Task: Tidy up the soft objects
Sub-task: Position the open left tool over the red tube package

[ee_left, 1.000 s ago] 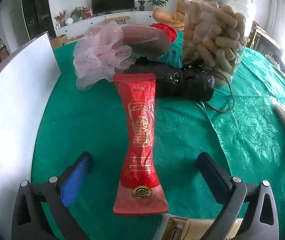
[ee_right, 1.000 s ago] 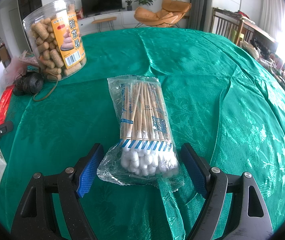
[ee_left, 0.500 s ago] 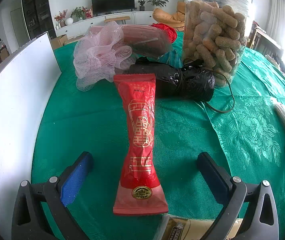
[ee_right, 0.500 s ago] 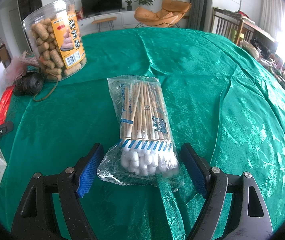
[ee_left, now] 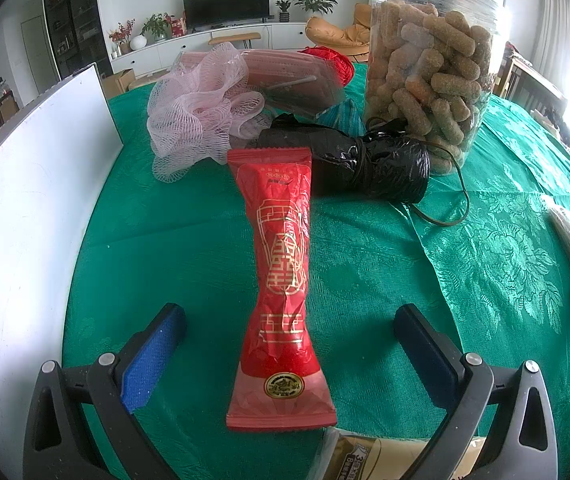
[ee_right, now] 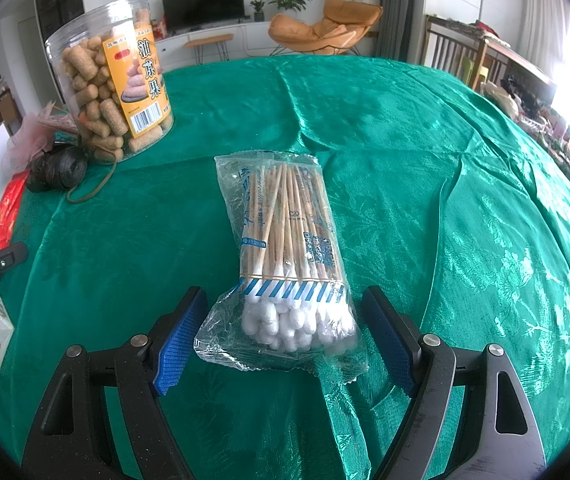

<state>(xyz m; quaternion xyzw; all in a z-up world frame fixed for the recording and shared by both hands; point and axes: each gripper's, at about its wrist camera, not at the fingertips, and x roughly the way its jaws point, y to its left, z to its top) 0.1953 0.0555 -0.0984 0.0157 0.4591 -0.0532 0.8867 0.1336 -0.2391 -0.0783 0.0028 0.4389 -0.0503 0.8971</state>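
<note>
Down at table level, we have our left gripper (ee_left: 290, 334) spread wide, its blue-padded fingers (ee_left: 153, 354) standing on either side of a long red packet (ee_left: 283, 276) without touching it. That packet lies flat on the green tablecloth (ee_left: 189, 240), its near sealed end between the fingers and its far end reaching a black rolled bundle (ee_left: 369, 164) tied with cord. Just left of the bundle's far end sits a pink mesh bath sponge (ee_left: 201, 112), and behind both we see a flat pack of reddish sheets (ee_left: 297, 80) and something red (ee_left: 335, 64) that we cannot identify. A tall clear snack jar (ee_left: 433, 68) stands to the right of the bundle, close against it. A white board (ee_left: 25, 184) runs along the left edge of the table, and a tan printed pouch (ee_left: 369, 456) pokes in at the bottom of this view.

Our right gripper (ee_right: 285, 338) is likewise spread apart and gripping nothing; a clear bag of cotton swabs (ee_right: 285, 256) lies between its fingers (ee_right: 181, 340), white tips toward us and wooden sticks pointing away. The left finger's pad is just beside the bag's crinkled edge; we cannot tell if they touch. From this side the snack jar (ee_right: 113, 80) stands well off to the far left, showing an orange label.
</note>
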